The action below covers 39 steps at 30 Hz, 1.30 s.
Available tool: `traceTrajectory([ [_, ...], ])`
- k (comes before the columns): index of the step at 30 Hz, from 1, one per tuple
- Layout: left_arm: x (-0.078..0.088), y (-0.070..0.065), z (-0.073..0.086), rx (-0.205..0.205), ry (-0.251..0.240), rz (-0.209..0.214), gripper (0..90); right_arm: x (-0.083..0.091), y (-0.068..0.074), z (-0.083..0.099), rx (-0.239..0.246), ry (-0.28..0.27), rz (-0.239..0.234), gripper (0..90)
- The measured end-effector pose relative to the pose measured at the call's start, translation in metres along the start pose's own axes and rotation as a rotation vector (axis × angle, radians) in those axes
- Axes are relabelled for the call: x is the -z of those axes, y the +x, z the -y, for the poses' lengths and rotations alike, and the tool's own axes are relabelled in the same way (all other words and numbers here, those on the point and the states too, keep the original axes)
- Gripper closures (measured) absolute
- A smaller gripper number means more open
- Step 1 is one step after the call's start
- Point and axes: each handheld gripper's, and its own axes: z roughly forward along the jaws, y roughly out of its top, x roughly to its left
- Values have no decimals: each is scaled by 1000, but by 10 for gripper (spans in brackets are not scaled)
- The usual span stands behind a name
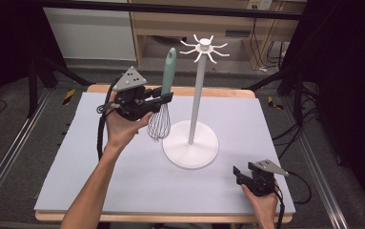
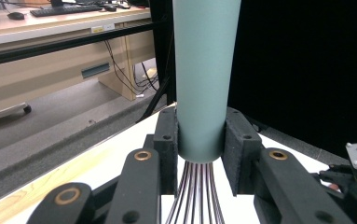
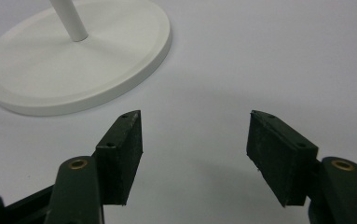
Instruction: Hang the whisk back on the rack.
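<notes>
Green-handled whisk (image 1: 165, 93) upright in left gripper (image 1: 167, 98)

A pale teal-handled whisk (image 1: 167, 90) with dark metal wires stands at centre frame. Right of it, the tall utensil stand (image 1: 192, 143), pole and round base, is plain white. The surface (image 1: 123, 181) is pale lavender-grey, edged in light wood. Both claws, left (image 1: 163, 98) and right (image 1: 238, 175), are black, topped by grey plates.

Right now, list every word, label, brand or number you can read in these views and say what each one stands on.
No text reads clearly.
Label on the wooden bench edge, left gripper view: too small and blurred to read.
Sticker on the far wooden furniture, high view: blurred, unreadable.
Whisk, white stand, left gripper and right gripper: no print seen.
</notes>
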Motion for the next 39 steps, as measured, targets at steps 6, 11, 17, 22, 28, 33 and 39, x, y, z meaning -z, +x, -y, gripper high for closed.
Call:
traceTrajectory([
  [6, 7, -15, -2, -19, -9, 17, 688, 0, 1, 0, -2, 1, 0, 362],
  [11, 2, -29, -8, -39, -6, 30, 688, 0, 1, 0, -5, 1, 1, 361],
  [17, -8, -35, -11, -35, 4, 29, 688, 0, 0, 0, -8, -2, -2, 361],
  [22, -11, -37, -10, -31, 7, 32, 688, 0, 0, 0, -2, -1, -3, 362],
  [28, -16, -38, -11, -27, 18, 28, 688, 0, 0, 0, -6, 0, -3, 362],
  [33, -22, -36, -10, -18, 28, 26, 688, 0, 0, 0, -7, 0, -5, 362],
  [39, -26, -37, -11, -21, 32, 28, 688, 0, 0, 0, -5, 0, -4, 362],
])
